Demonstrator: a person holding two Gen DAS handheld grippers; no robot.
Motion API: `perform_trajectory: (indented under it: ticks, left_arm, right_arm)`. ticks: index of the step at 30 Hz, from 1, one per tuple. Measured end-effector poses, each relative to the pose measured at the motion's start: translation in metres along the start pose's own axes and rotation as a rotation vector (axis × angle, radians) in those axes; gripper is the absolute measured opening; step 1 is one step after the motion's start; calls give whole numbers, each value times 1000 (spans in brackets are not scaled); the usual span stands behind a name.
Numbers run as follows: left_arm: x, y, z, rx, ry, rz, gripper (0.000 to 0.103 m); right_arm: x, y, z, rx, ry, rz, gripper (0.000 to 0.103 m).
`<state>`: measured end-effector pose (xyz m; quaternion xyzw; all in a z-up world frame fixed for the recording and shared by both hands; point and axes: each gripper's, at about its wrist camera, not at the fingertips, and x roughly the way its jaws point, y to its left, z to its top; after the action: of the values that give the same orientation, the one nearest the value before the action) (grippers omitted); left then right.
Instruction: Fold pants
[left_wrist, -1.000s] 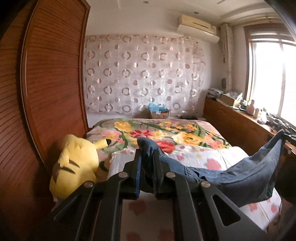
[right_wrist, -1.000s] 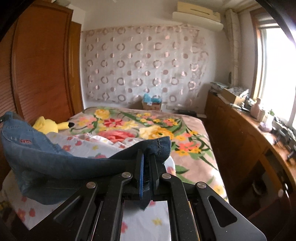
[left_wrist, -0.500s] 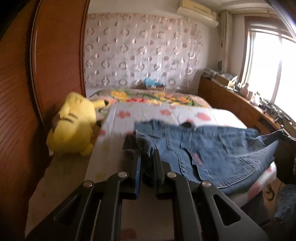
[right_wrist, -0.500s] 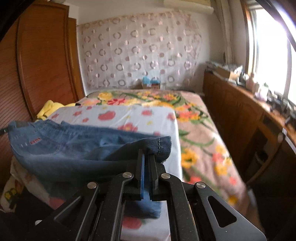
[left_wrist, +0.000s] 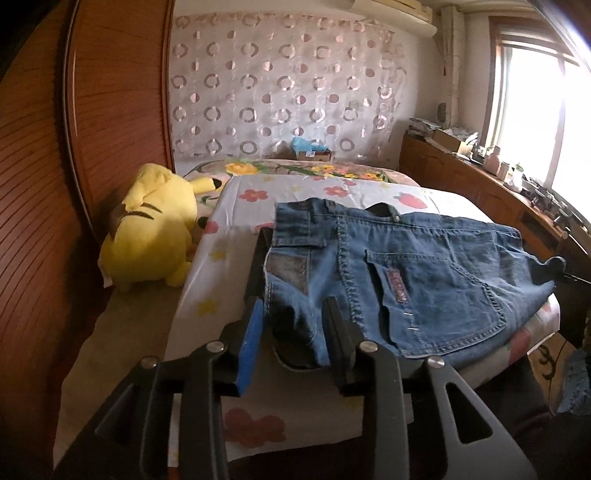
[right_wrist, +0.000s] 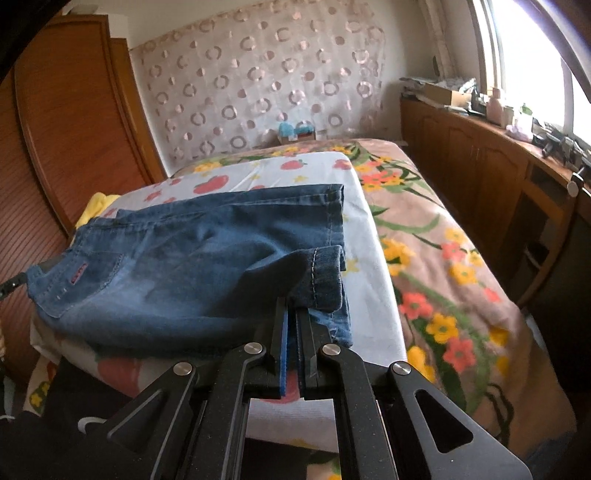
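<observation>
Blue denim pants (left_wrist: 402, 273): spread flat on the white fruit-and-flower sheet (left_wrist: 236, 221) over the bed (right_wrist: 443, 258), back pocket up, waistband toward the left side. Legs doubled, cuffs stacked at the right end.

Left claw (left_wrist: 295, 325): released, fingers parted, astride the near waistband corner; cloth between the fingers, contact not clear.

Right claw (right_wrist: 297, 332): clenched on the near cuff of the pants, denim pinched between blue pad and black finger; cuff lifted slightly above the lower leg layer.

Yellow plush toy (left_wrist: 147, 229): lying on the bed's left edge, just beside the sheet, against the wooden wardrobe (left_wrist: 55, 166).

Floral bedspread (right_wrist: 443, 266): pink ground, yellow and red flowers, exposed to the right of the sheet.

Circle-patterned curtain (left_wrist: 280, 85): covering the far wall behind the bed.

Wooden sideboard (right_wrist: 480, 155): along the window (left_wrist: 535, 110) wall, cluttered with small items, too small to identify.
</observation>
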<state>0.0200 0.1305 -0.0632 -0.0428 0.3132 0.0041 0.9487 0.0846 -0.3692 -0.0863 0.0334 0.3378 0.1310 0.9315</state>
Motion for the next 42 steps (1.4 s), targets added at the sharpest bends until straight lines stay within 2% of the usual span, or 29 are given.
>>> perform_trajectory:
  ticks: [8, 11, 18, 21, 25, 27, 29, 31, 42]
  left_arm:
    - [-5, -25, 4, 35, -9, -93, 49]
    - [-9, -35, 6, 40, -23, -130, 52]
    - [8, -63, 7, 83, 11, -193, 54]
    - [21, -75, 5, 97, 36, -196, 54]
    - [37, -88, -1, 105, 78, -157, 54]
    - [41, -90, -4, 81, 81, -173, 54]
    - [44, -94, -6, 79, 88, -177, 54]
    - [45, -98, -8, 81, 90, -179, 54]
    - [50, -118, -10, 108, 103, -205, 54]
  right_arm:
    - [3, 1, -3, 11, 3, 7, 1]
    - [3, -1, -7, 13, 5, 10, 1]
    - [3, -2, -8, 18, -1, 12, 1]
    - [3, -2, -9, 18, -3, 15, 1]
    - [3, -3, -9, 19, -2, 15, 2]
    - [3, -3, -9, 20, -1, 13, 6]
    - [3, -4, -8, 29, 0, 13, 22]
    - [2, -4, -8, 41, 1, 21, 30]
    - [12, -2, -2, 71, 19, 13, 39]
